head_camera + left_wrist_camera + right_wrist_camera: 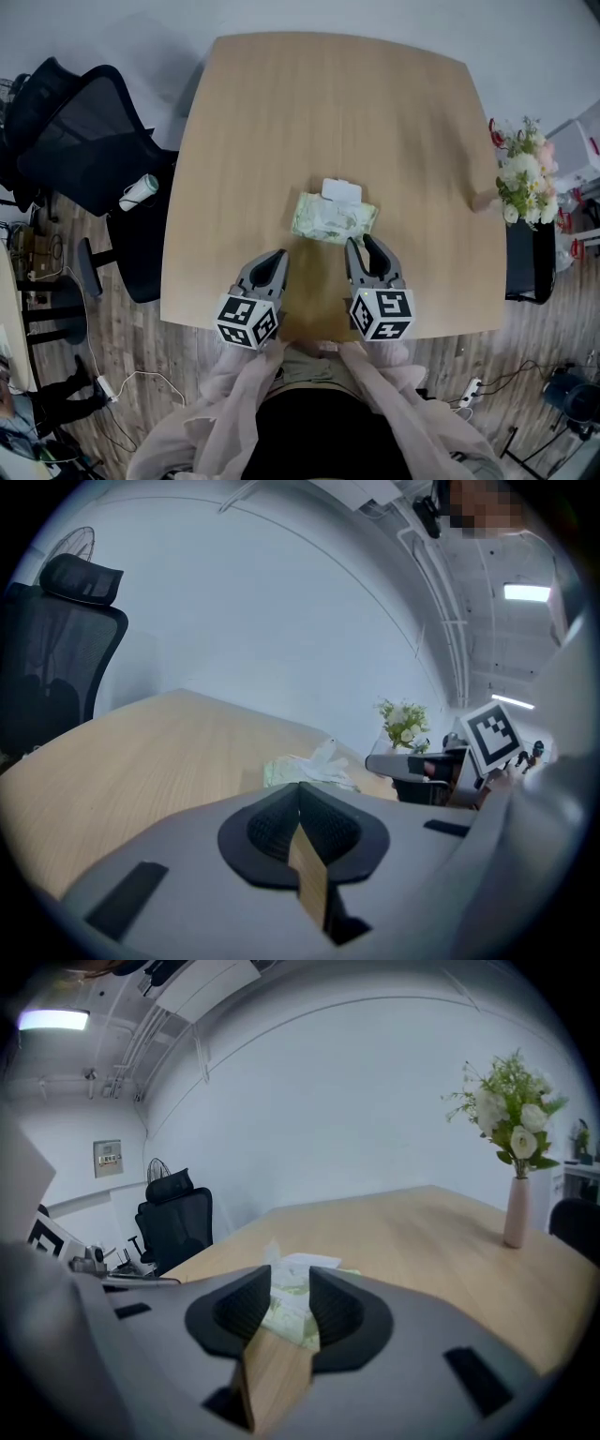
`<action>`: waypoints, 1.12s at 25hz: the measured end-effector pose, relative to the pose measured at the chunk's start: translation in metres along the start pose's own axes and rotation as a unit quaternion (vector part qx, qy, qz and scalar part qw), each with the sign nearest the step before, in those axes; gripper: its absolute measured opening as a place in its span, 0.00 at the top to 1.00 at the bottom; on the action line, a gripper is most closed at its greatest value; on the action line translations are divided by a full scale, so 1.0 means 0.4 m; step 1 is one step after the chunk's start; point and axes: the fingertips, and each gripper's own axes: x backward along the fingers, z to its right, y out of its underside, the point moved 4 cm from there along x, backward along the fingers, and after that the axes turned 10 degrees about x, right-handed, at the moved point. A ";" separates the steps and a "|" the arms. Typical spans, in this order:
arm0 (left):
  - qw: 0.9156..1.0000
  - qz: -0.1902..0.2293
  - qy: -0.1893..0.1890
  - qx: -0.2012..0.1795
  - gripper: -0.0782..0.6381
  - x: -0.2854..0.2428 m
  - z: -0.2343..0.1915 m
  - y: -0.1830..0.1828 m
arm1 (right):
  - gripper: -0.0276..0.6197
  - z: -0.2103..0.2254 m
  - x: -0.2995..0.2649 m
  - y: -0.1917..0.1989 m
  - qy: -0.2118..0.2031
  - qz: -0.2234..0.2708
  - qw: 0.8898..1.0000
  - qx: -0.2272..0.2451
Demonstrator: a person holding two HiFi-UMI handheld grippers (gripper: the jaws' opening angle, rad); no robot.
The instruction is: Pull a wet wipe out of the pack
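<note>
A green wet wipe pack lies on the wooden table with its white lid flipped open at the far side. In the left gripper view a white wipe sticks up from the pack. My right gripper stands open just short of the pack's near right corner; in the right gripper view the pack shows through the gap between its jaws, with nothing pressed. My left gripper is shut and empty, a little nearer and left of the pack, its jaws meeting in the left gripper view.
A vase of white flowers stands at the table's right edge, also the vase in the right gripper view. A black office chair sits off the table's left side. Cables and a power strip lie on the floor.
</note>
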 end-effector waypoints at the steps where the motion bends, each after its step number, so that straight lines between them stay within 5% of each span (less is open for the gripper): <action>1: 1.000 -0.001 0.000 0.001 0.87 -0.004 -0.002 0.000 | 0.75 0.000 -0.008 0.000 -0.003 -0.004 1.000 0.003; 23: 1.000 -0.007 -0.017 0.023 0.87 -0.055 -0.053 -0.003 | 0.72 -0.025 -0.138 0.007 -0.050 -0.060 0.995 0.060; 28: 1.000 -0.008 -0.018 0.023 0.87 -0.057 -0.056 -0.003 | 0.81 -0.024 -0.142 0.015 -0.041 -0.068 0.995 0.067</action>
